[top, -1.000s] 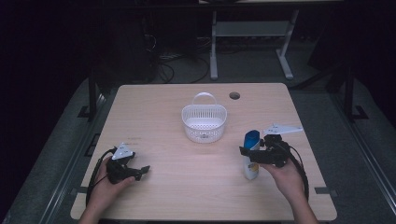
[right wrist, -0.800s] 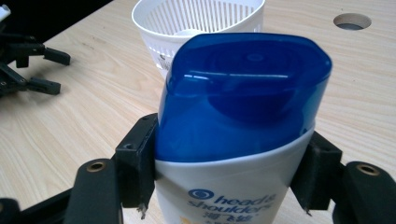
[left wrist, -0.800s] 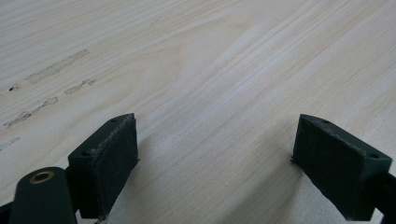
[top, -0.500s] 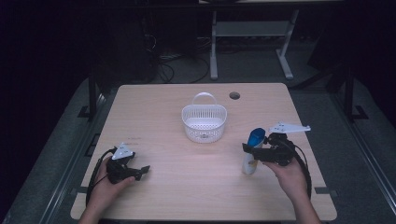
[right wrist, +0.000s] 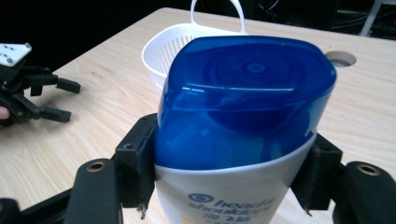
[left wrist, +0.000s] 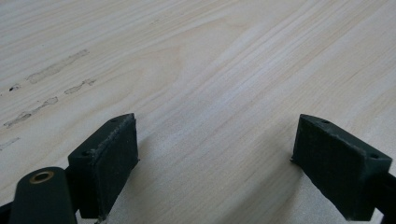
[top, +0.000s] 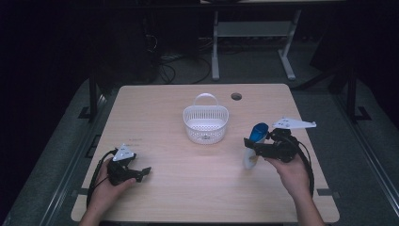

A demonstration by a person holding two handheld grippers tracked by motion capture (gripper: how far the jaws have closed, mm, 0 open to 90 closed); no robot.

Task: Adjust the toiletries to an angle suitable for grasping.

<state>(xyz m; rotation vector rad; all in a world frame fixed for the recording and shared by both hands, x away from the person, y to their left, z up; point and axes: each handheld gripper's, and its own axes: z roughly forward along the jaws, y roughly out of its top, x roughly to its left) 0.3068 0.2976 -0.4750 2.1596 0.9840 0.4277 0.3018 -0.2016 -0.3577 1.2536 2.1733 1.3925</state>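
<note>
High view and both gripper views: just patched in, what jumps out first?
The white shampoo bottle with its big blue cap stands out, clamped between the jaws of the right gripper at the table's right side. Mid-table sits an empty white basket, handle toward the far edge. The left gripper rests low at the near left, jaws open over bare wood.

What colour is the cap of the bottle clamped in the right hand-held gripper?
Glossy blue cap on a white plastic bottle; clearest in the right gripper view.
</note>
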